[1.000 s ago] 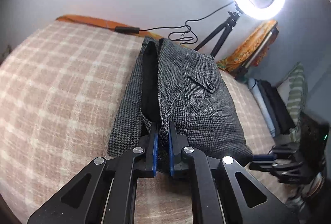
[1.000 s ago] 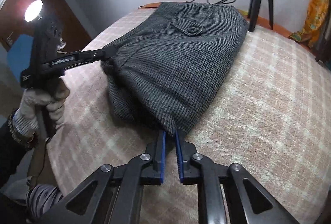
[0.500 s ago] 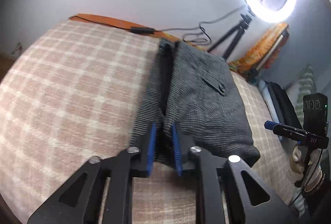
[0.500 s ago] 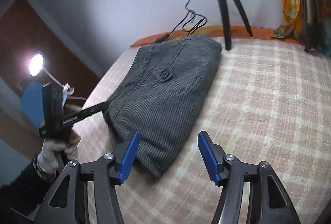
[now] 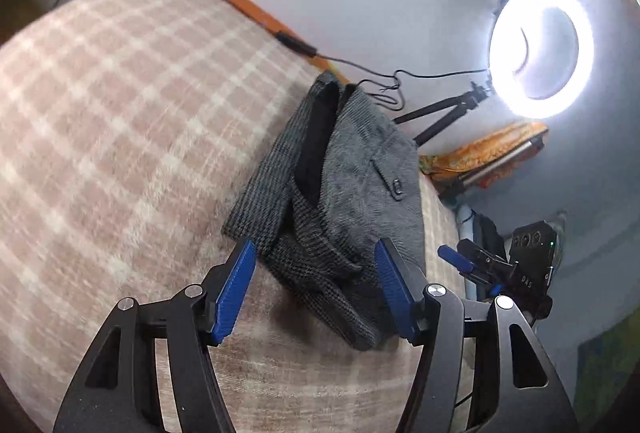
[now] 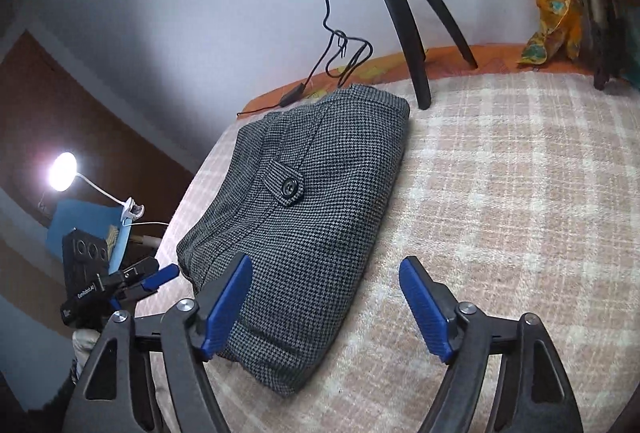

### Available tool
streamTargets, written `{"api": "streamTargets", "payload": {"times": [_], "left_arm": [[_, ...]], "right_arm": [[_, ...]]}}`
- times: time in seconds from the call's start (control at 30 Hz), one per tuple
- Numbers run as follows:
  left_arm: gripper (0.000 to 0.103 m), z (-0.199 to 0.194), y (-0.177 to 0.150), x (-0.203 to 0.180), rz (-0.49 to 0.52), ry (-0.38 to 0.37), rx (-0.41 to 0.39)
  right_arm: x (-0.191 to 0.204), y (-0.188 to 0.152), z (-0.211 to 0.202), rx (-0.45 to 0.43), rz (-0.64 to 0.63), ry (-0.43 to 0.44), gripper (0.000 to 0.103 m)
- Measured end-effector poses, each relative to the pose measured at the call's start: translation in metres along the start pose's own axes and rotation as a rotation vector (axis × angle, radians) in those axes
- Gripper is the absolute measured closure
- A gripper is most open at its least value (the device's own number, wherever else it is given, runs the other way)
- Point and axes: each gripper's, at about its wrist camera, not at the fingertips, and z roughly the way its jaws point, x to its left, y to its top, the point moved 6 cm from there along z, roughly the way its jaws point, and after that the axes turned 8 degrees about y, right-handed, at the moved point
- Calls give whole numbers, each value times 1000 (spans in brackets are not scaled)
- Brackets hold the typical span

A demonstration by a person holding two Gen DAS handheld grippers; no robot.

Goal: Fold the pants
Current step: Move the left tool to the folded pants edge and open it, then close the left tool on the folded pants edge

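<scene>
While the pants lay folded into a thick grey bundle on the checked blanket, you held both tongs just short of their near end. Their buttoned pocket flap faced up, ahead of your right tongs, and the fold's rounded edge ran away from that tool toward the wall. Your right tongs stood wide apart, gripping nothing; the left blue pad overlapped the bundle's near corner in the view, though you could not tell whether it touched, and the right pad was over bare blanket. Your left tongs were likewise spread wide and empty, the near end of the pants lying between and just beyond their pads, with the dark inner lining showing along the open side. Off to the right of your left tongs, the right tongs showed beside the bed's edge. Beyond the pants, farther from both tools, a tripod stood on the blanket with a lit ring light and a dangling cable. A small lamp glowed to the left of your right tongs.
</scene>
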Motion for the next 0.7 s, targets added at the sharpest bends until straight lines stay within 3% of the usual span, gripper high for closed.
{"api": "streamTargets", "payload": {"times": [0.13, 0.47, 0.7], "left_arm": [[42, 12, -6, 9, -87, -17, 21], [41, 25, -7, 20, -236, -77, -40], [35, 22, -5, 8, -220, -66, -95]], "right_arm": [[-6, 4, 6, 7, 30, 19, 24], [-24, 12, 20, 4, 117, 81, 19], [-38, 23, 34, -27, 206, 144, 19]]}}
